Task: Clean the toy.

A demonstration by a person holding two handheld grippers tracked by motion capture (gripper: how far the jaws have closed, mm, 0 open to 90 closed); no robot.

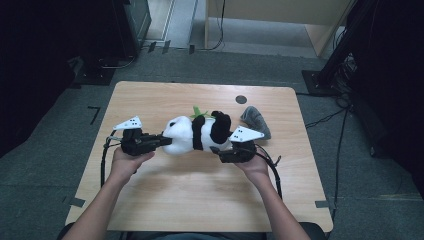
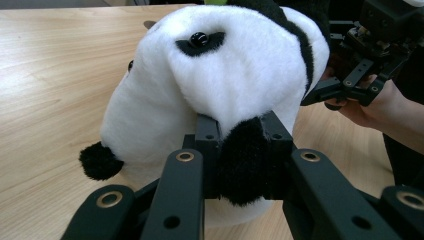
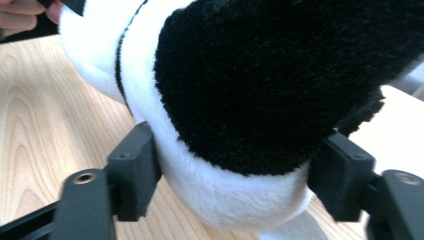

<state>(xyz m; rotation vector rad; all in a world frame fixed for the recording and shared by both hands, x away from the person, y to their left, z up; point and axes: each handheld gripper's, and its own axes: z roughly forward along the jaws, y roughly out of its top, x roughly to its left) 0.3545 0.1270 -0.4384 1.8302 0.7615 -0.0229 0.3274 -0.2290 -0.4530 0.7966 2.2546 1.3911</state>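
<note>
Plush black-and-white fur marked the toy panda point(image 1: 196, 133), which lay stretched sideways at the centre of the high view, on the pale wooden worktop point(image 1: 190, 190). A small green leaf point(image 1: 198, 111) stuck up from its upper edge.

At the left of that frame, the left claw point(image 1: 164, 141) met the panda's white head end. In the left gripper view its jaws were pinched on a black ear point(image 2: 243, 162) at the lower centre, with the head point(image 2: 220, 75) and one glossy eye point(image 2: 199, 37) filling the frame above.

At the right of centre in the high view, the right claw point(image 1: 220, 150) sat against the panda's lower edge. In the right gripper view its two jaws stood apart on either side of the white-and-black rump point(image 3: 240, 165), the left pad touching the fur; whether they squeezed it could not be told for certain, though they bracketed it closely.

Both hands point(image 1: 127, 162) came in from the bottom of the high view. A grey cloth item point(image 1: 256, 120) lay just beyond the panda, to the upper right, and a dark round hole point(image 1: 241, 99) showed near the worktop's far edge.
</note>
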